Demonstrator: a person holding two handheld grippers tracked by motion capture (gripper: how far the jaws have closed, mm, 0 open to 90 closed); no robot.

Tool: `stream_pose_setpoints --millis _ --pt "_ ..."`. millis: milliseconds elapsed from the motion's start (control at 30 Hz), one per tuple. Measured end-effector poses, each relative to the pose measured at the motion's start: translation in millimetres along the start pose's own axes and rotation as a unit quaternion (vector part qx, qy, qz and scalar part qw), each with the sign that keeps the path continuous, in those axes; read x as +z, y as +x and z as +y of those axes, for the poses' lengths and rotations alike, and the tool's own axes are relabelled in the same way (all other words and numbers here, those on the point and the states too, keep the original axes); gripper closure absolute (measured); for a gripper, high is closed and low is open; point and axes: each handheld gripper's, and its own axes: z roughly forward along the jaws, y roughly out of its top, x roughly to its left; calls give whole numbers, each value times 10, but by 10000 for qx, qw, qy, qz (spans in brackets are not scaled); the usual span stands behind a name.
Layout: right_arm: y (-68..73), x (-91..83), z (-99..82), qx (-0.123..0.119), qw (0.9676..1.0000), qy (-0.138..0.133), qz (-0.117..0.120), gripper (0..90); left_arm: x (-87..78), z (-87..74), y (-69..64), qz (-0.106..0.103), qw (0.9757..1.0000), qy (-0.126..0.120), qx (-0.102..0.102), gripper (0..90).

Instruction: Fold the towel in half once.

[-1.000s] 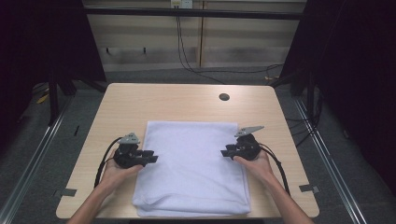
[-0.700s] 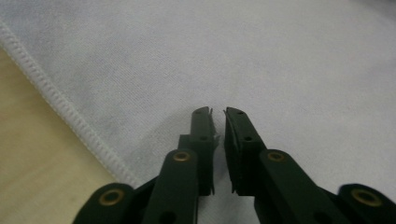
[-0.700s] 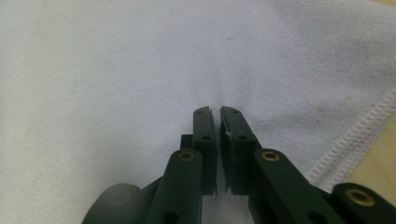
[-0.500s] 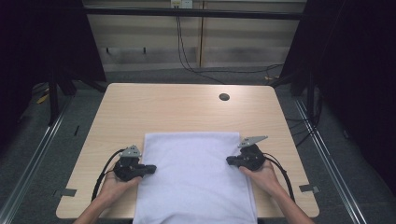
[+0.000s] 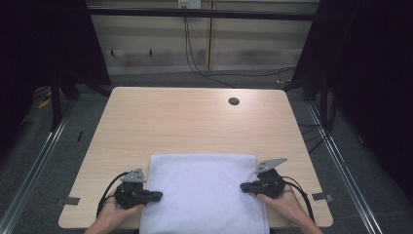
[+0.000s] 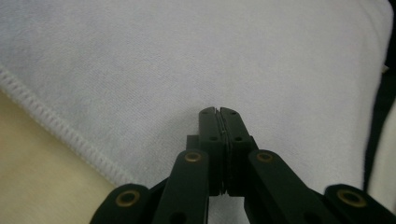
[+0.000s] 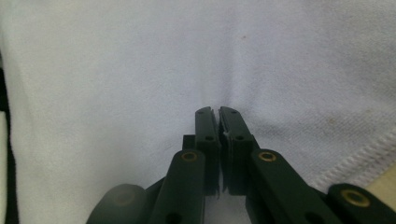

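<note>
The left gripper (image 5: 155, 196) had its matte black jaws pinched tight on the left edge of the towel (image 5: 204, 195), and the right gripper (image 5: 244, 186) was clamped likewise on the right edge, a thin fold of cloth caught between its jaws. The towel was white, soft terry, rectangular with a stitched hem, lying flat at the near edge of the pale wood-grain table (image 5: 185, 122), overhanging toward the person.
</note>
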Motion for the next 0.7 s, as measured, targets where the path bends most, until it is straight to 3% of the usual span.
stream_pose_setpoints --millis 100,200,300,433,567,700 --pt "51 -11 -3 22 10000 72 53 812 -46 -58 -28 -201 9998 7 -82 868" --pt "-11 -49 48 213 9997 -109 -9 680 -70 -4 15 -130 9998 -107 -63 758" --pt "-166 -148 126 277 9984 -431 -251 658 -127 130 157 102 9990 -430 -80 708" --pt "-404 -248 225 257 9954 -660 -645 621 -220 335 404 689 9945 -778 -113 673" --pt "-603 -231 285 349 9941 -702 -754 591 -242 471 657 828 9908 -1036 -272 656" --pt "-749 -132 337 482 9931 -644 -850 565 -211 533 835 1042 9887 -1025 -338 618"
